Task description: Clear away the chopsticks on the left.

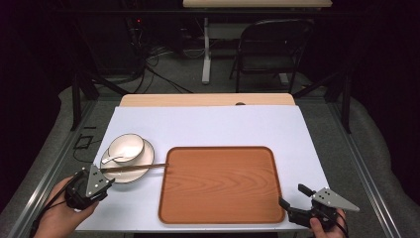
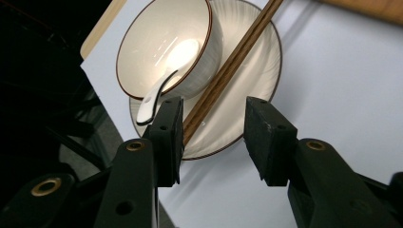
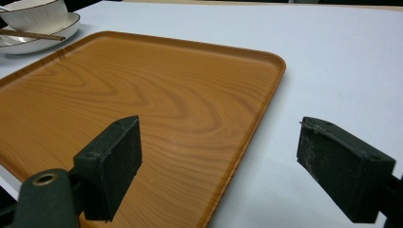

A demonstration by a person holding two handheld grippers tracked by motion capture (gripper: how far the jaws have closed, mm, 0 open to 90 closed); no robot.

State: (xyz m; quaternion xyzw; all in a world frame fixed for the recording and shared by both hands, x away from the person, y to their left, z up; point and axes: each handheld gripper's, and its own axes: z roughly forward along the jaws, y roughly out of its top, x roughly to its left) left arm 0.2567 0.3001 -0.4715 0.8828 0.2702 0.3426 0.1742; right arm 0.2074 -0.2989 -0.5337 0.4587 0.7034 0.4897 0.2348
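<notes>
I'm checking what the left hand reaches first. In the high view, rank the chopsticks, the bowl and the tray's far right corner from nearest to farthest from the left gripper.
From the left gripper:
1. Chopsticks, lying across the plate, their near end just ahead of the jaws.
2. Bowl, on the plate, behind the chopsticks.
3. Tray's far right corner, across the table to the right.

No text, label, brand, number or sign can be read anywhere — nothing legible is carried by the tray (image 1: 220,184), the bowl (image 2: 166,45), the plate (image 2: 247,90) or the white table cover (image 1: 208,126).
</notes>
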